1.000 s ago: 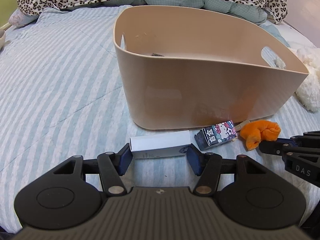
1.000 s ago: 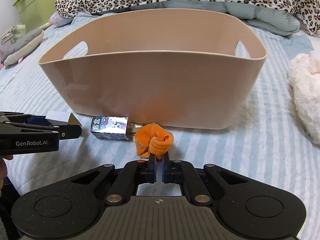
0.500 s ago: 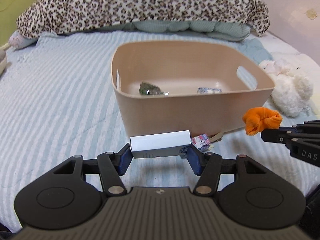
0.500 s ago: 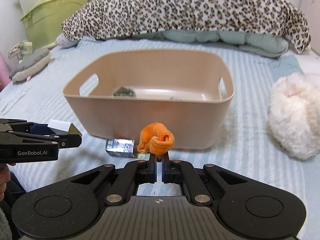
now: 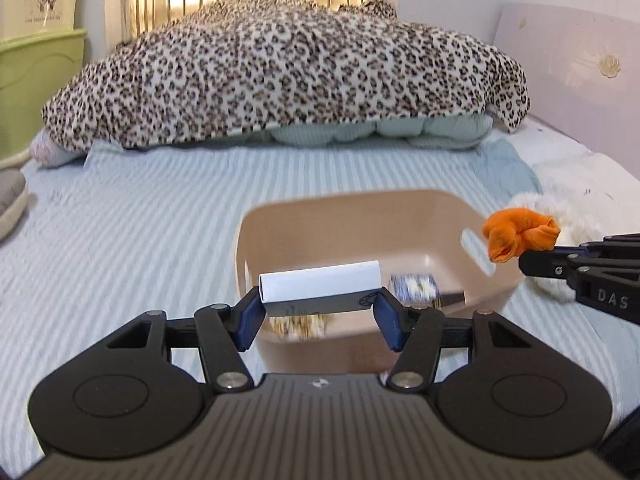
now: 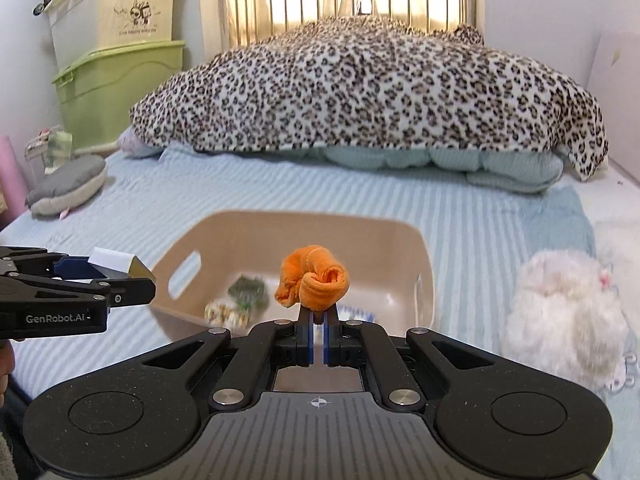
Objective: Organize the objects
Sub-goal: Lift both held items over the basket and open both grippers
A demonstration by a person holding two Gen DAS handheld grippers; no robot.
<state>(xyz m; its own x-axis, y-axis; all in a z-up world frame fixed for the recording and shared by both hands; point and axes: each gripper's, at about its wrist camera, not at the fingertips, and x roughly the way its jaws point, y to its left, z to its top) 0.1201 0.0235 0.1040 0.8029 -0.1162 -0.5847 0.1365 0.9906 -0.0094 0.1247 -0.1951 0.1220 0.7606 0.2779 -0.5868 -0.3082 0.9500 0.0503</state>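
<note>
Above blurred bin [image 5: 420, 216], left gripper [image 5: 320, 312] clamping white box [image 5: 320, 286], right gripper [image 6: 318, 338] pinching orange cloth [image 6: 314, 282]

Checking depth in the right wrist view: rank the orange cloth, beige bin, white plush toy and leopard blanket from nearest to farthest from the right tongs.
1. orange cloth, pinched in the right tongs.
2. beige bin, just below and ahead.
3. white plush toy, off to the right.
4. leopard blanket, at the bed's far end.

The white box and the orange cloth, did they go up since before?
Yes. Both hand-held grippers rose from the bed to above the beige plastic bin. The left stays shut on the white rectangular box, the right on the orange knotted cloth. The bin stayed put.
</note>
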